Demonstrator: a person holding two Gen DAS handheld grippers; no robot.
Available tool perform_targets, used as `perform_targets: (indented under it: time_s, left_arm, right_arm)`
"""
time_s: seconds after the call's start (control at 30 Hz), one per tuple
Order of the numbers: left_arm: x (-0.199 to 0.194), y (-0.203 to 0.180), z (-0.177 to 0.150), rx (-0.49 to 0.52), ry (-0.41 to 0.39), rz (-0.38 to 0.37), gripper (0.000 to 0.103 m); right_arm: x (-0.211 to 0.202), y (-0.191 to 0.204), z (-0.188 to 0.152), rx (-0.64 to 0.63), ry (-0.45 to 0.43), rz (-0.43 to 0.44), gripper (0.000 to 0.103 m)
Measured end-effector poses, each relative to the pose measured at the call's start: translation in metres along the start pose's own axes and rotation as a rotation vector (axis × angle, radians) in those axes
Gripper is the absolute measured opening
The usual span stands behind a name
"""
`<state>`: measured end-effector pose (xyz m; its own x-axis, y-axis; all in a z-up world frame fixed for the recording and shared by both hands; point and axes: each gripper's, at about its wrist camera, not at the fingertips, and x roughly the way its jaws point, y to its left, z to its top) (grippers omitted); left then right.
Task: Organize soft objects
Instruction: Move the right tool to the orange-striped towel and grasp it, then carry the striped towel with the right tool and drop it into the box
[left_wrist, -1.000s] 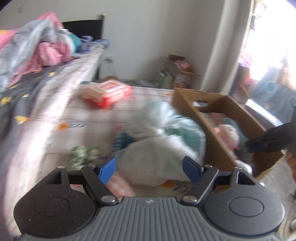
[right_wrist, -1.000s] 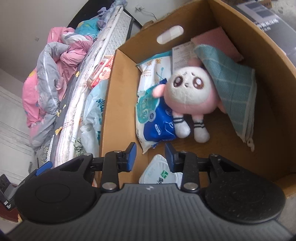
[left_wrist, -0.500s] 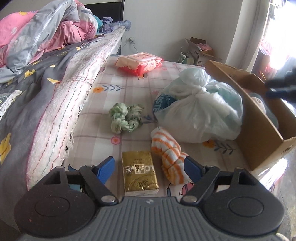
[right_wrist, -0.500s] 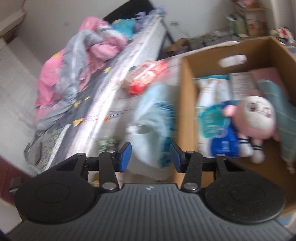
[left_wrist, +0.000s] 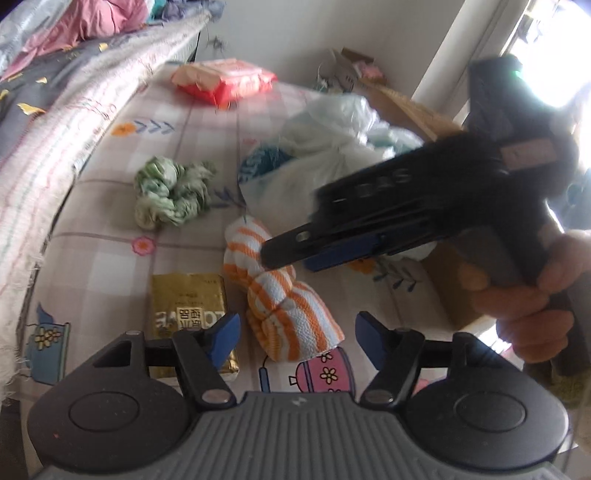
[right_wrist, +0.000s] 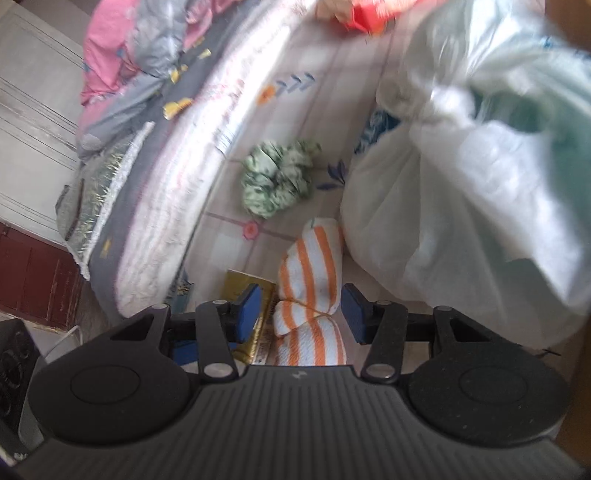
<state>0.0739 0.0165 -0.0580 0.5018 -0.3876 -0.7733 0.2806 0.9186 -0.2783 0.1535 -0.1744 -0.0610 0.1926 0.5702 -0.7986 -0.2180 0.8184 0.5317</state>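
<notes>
Tools over the orange-striped cloth on the checked mat

Left wrist view: left tool (left_wrist: 295, 334) is part-way open and its jaws are closing, with nothing pressed between them; the near end of one orange-striped cloth (left_wrist: 280, 291) lies in the gap. One gold packet (left_wrist: 190, 312) sits just behind the left blue finger (left_wrist: 223, 338), partly covered by it. Ahead and to the left lies one green crumpled cloth (left_wrist: 170, 190); farther ahead, one red-and-white pack (left_wrist: 225, 79). One tied white plastic bag (left_wrist: 332, 147) sits ahead and to the right, half hidden by the right tool (left_wrist: 291, 251), which crosses from the right, blurred, seen edge-on with its tips over the striped cloth. A hand (left_wrist: 524, 295) grips its handle. Behind it only slivers of one cardboard box (left_wrist: 413, 110) show. The checked mat (left_wrist: 103, 229) carries flower and cup prints; a bed (left_wrist: 55, 122) with rumpled bedding runs along the left, and a bright window glares at the right.

Right wrist view: right tool (right_wrist: 299, 308) stands moderately open and grips nothing; the striped cloth (right_wrist: 314, 273) lies between and ahead of its fingers. The gold packet (right_wrist: 255, 299) is mostly hidden by the left finger. Ahead sits the green cloth (right_wrist: 280, 179); the white bag (right_wrist: 480, 184) fills the right, smeared by blur. The red pack (right_wrist: 365, 14) is cut off at the top edge. The bed (right_wrist: 166, 166) curves along the left, beside dark wooden furniture.
</notes>
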Motion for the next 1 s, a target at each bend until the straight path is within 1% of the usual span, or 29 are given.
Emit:
perform_targets:
  time_s: [0.1, 0.2, 0.33, 0.43, 0.5, 0.6, 0.77, 0.87, 1.0]
  left_arm:
    - [0.012, -0.002, 0.001, -0.001, 0.022, 0.032, 0.064]
    - [0.021, -0.002, 0.0, -0.017, 0.044, 0.025, 0.062]
    - [0.022, -0.001, -0.002, -0.032, 0.045, 0.013, 0.062]
    - [0.011, -0.004, 0.0, -0.019, 0.034, 0.003, 0.06]
    - [-0.002, -0.01, 0.001, 0.002, 0.003, -0.007, 0.06]
    - [-0.025, -0.025, 0.007, 0.048, -0.06, -0.02, 0.06]
    - [-0.052, -0.065, 0.021, 0.168, -0.17, -0.046, 0.062]
    - [-0.056, -0.094, 0.032, 0.238, -0.212, -0.087, 0.062]
    - [-0.05, -0.134, 0.046, 0.313, -0.231, -0.176, 0.063]
  right_arm:
    - [0.018, -0.002, -0.003, 0.017, 0.049, 0.011, 0.045]
    - [0.031, -0.003, -0.004, 0.032, 0.079, 0.047, 0.042]
    - [0.028, -0.005, -0.007, 0.039, 0.066, 0.067, 0.039]
    - [0.018, -0.003, -0.011, 0.03, 0.04, 0.084, 0.038]
    - [0.004, 0.001, -0.012, 0.017, 0.007, 0.108, 0.038]
    - [-0.028, 0.005, -0.015, -0.005, -0.06, 0.15, 0.038]
    - [-0.092, 0.0, -0.02, -0.024, -0.199, 0.193, 0.038]
    - [-0.131, -0.015, -0.027, -0.014, -0.287, 0.193, 0.038]
    - [-0.183, -0.045, -0.04, 0.028, -0.395, 0.162, 0.038]
